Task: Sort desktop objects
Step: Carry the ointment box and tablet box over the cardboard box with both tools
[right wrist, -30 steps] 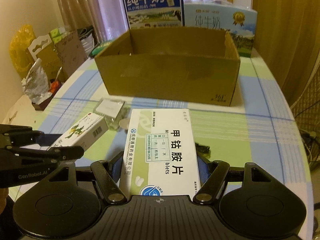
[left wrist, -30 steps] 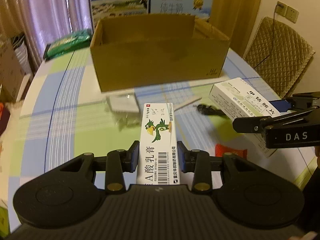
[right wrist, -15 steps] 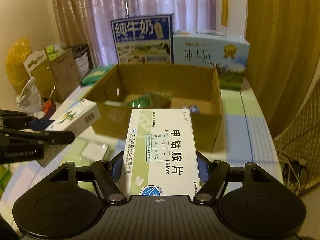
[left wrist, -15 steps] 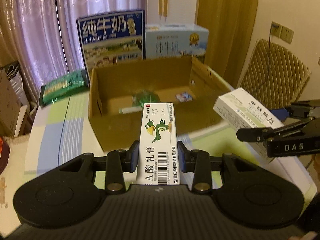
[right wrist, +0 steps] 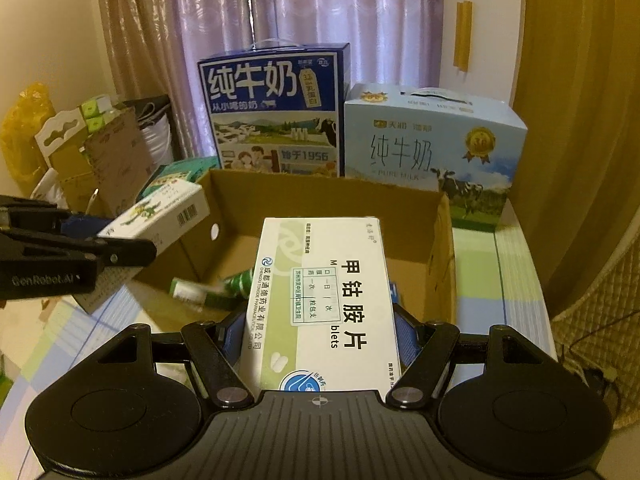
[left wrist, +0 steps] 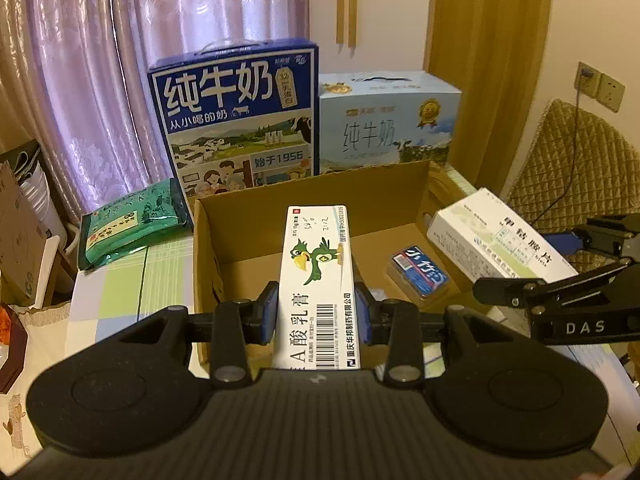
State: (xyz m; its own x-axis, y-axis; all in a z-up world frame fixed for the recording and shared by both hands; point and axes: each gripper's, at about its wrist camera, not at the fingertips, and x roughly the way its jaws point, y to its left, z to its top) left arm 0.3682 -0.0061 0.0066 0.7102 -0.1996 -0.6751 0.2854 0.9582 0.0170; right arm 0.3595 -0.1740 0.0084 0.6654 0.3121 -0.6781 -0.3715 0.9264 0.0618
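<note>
My left gripper (left wrist: 316,308) is shut on a narrow white ointment box with a green bird (left wrist: 316,276), held above the open cardboard box (left wrist: 248,216). My right gripper (right wrist: 320,332) is shut on a wider white and green tablet box (right wrist: 320,292), also over the cardboard box (right wrist: 320,200). Each gripper shows in the other's view: the right one (left wrist: 560,280) with its tablet box (left wrist: 496,236), the left one (right wrist: 80,248) with its ointment box (right wrist: 160,212). Inside the cardboard box lie a small blue packet (left wrist: 420,272) and a green and white tube (right wrist: 208,290).
Two milk cartons stand behind the cardboard box, dark blue (left wrist: 236,116) and light blue (left wrist: 388,120). A green tea packet (left wrist: 132,220) lies at the left on the checked tablecloth (left wrist: 120,284). A quilted chair (left wrist: 576,160) is on the right. Clutter of bags (right wrist: 80,148) sits at the left.
Both grippers lifted their boxes off the table and carried them forward over the cardboard box. Its inside has come into view.
</note>
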